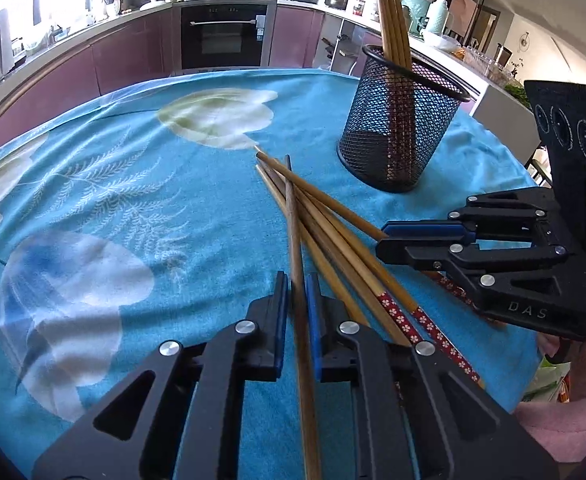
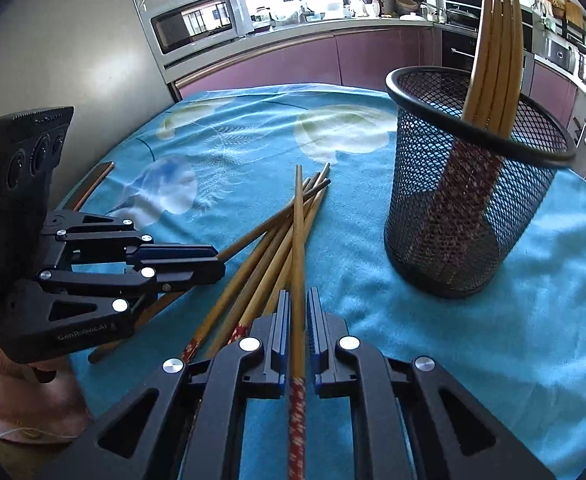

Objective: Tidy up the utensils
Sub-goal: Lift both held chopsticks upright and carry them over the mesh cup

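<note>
Left tool (image 1: 298, 300) at 6 o'clock in the left wrist view has its jaws nearly closed around one chopstick (image 1: 295, 240), while the loose chopsticks (image 1: 333, 236) lie crossed on the blue tabletop (image 1: 113, 184) and the mesh holder (image 1: 401, 120) with four upright chopsticks (image 1: 391, 20) stands at 1 o'clock; the right tool (image 1: 389, 238) comes in at 3 o'clock with its jaws almost together. Right tool (image 2: 298, 320) at 6 o'clock in the right wrist view is narrowly open around a single chopstick (image 2: 298, 248) lying over the pile (image 2: 261, 256), the left tool (image 2: 213, 260) reaches in at 9 o'clock, and the mesh holder (image 2: 469, 184) stands at 2 o'clock.
</note>
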The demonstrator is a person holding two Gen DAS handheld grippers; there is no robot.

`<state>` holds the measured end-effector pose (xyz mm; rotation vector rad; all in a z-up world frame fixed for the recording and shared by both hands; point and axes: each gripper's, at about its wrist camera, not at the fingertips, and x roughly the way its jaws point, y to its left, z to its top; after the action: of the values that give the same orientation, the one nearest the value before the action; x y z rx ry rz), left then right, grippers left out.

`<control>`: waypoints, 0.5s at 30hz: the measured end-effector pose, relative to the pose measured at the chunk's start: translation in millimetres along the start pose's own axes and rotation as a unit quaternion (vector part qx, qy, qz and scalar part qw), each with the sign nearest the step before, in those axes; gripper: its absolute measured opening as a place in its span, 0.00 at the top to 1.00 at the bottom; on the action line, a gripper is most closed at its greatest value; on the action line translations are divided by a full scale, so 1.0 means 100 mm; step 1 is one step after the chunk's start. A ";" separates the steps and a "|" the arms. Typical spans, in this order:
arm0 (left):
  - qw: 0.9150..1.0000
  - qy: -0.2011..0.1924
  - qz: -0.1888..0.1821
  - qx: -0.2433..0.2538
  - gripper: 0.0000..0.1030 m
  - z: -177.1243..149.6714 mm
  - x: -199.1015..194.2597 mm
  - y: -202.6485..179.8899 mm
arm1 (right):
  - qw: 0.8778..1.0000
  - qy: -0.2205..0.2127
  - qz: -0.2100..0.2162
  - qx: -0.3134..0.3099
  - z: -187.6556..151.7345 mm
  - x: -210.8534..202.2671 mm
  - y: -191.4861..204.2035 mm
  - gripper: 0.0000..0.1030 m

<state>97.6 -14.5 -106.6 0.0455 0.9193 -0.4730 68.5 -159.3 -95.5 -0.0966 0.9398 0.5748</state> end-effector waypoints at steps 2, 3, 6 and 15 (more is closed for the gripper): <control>1.000 0.001 -0.003 -0.001 0.90 0.03 0.02 0.02 | 1.000 -0.001 0.002 0.005 0.02 0.04 -0.03 0.92; 1.000 0.002 -0.004 -0.002 0.90 0.05 0.03 0.02 | 1.000 -0.001 0.003 0.005 0.04 0.04 -0.03 0.92; 1.000 0.003 0.000 -0.006 0.91 0.08 0.05 0.02 | 1.000 -0.013 0.006 0.008 0.04 -0.01 -0.03 0.94; 0.999 -0.035 -0.035 -0.013 0.93 0.20 -0.28 0.00 | 0.995 -0.095 0.016 0.017 0.08 -0.58 -0.08 0.94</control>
<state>98.8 -8.4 -72.5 -0.0265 0.8607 -0.5244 52.4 -188.1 -46.4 0.0037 0.7660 0.5866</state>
